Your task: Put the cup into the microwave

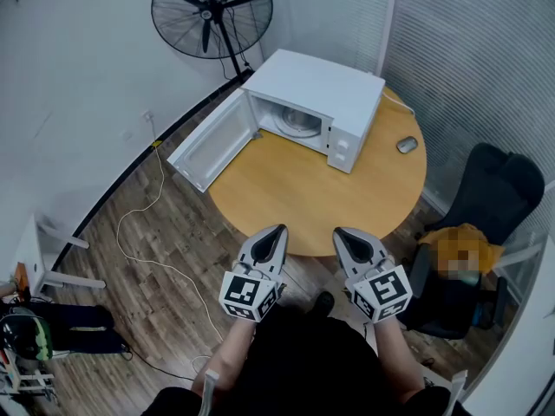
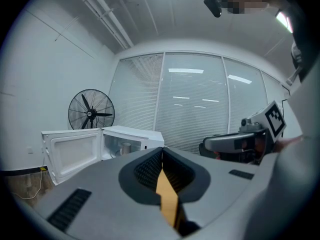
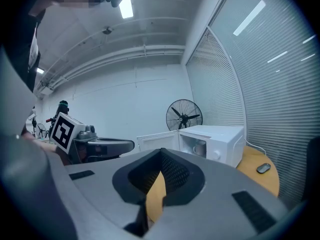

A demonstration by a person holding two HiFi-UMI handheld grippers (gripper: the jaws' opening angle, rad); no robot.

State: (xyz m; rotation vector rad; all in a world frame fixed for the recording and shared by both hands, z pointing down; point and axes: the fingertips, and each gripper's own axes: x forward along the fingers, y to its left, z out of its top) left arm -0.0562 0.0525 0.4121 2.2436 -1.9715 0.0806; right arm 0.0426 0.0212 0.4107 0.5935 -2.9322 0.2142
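A white microwave [image 1: 316,94] stands at the far side of the round wooden table [image 1: 295,198], its door [image 1: 211,141] swung open to the left. A pale cup [image 2: 126,147] stands inside the cavity, and the right gripper view shows the cup [image 3: 199,147] there too. My left gripper [image 1: 279,230] and right gripper [image 1: 338,231] hover side by side at the table's near edge, pointing toward the microwave. Both are shut with nothing between the jaws. The left gripper's [image 2: 161,152] and the right gripper's [image 3: 161,155] own views show the jaw tips meeting.
A grey mouse [image 1: 407,144] lies on the table right of the microwave. A black standing fan [image 1: 212,11] is behind the microwave, a black chair [image 1: 486,189] at the right, and a cable [image 1: 139,232] runs over the wooden floor at the left.
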